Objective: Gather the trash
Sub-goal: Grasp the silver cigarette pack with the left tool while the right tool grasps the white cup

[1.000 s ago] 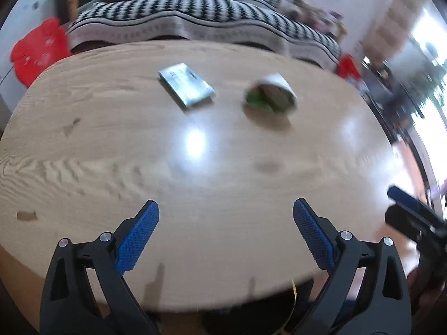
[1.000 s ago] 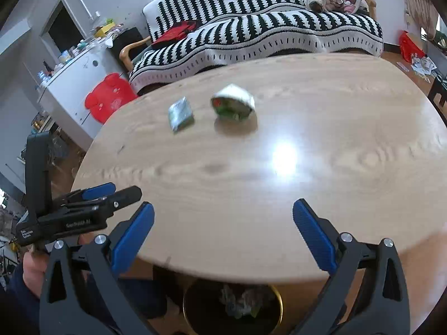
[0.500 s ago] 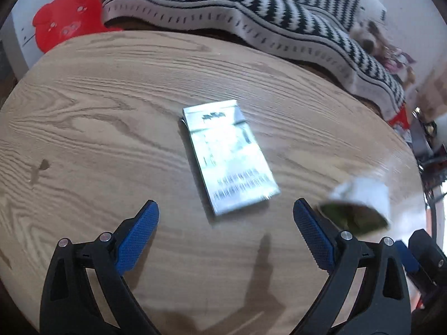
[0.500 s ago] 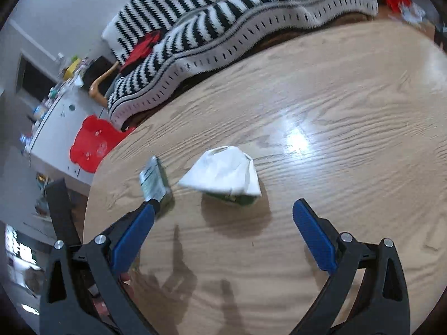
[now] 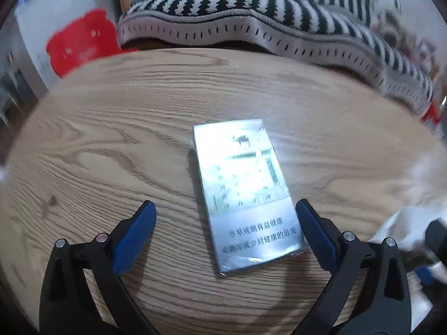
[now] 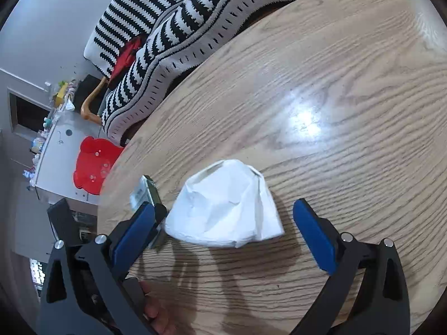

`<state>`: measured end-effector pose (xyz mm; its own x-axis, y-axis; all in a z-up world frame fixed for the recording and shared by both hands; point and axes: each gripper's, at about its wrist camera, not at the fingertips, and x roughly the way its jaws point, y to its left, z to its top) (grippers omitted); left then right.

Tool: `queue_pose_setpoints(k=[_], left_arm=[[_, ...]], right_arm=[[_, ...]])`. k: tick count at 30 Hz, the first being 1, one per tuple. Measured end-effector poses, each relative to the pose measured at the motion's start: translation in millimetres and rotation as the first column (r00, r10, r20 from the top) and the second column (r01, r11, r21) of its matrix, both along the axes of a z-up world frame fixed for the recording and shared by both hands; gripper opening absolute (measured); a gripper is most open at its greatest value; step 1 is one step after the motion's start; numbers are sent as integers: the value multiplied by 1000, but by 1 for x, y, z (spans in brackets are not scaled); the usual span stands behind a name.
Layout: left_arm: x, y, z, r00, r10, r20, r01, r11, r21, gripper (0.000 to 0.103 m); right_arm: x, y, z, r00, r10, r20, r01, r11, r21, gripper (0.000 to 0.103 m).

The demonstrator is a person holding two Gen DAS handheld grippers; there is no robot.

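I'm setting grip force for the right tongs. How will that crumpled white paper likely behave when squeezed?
The crumpled white paper is creased and puffed up on the table, so it will probably collapse rather than resist. It looks light and may slide on the glossy wood if nudged by one side only. The right tongs stand open around it, so closing evenly should work.

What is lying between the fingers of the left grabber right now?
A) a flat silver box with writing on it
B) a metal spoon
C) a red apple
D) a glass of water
A: in the left wrist view, a flat silver box with printed writing lies on the wooden table, sitting between the open blue-padded fingers of the left gripper, not yet squeezed.
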<state>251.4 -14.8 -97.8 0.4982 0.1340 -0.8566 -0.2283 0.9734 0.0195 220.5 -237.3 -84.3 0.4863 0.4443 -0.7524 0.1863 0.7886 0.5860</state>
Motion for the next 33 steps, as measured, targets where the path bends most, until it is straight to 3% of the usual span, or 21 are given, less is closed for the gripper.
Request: queue_pose_setpoints(k=[2, 5, 14, 23, 33], left_arm=[[-3, 1, 0, 1000, -6, 11, 6, 1000, 4, 91], [-9, 0, 8, 999, -41, 26, 41, 999, 10, 56], [-26, 20, 13, 996, -84, -6, 82, 989, -122, 55], [-66, 9, 35, 980, -197, 13, 197, 977, -81, 55], [-161, -17, 70, 933, -357, 50, 360, 928, -98, 55]], right_arm=[[-1, 9, 1, 999, 36, 2, -36, 999, -28, 81], [-4, 13, 5, 999, 48, 16, -48, 997, -53, 75], [-25, 14, 24, 996, 63, 64, -55, 992, -115, 73], [-66, 13, 50, 985, 138, 103, -116, 974, -196, 73], [-151, 8, 80, 964, 231, 131, -191, 947, -258, 73]])
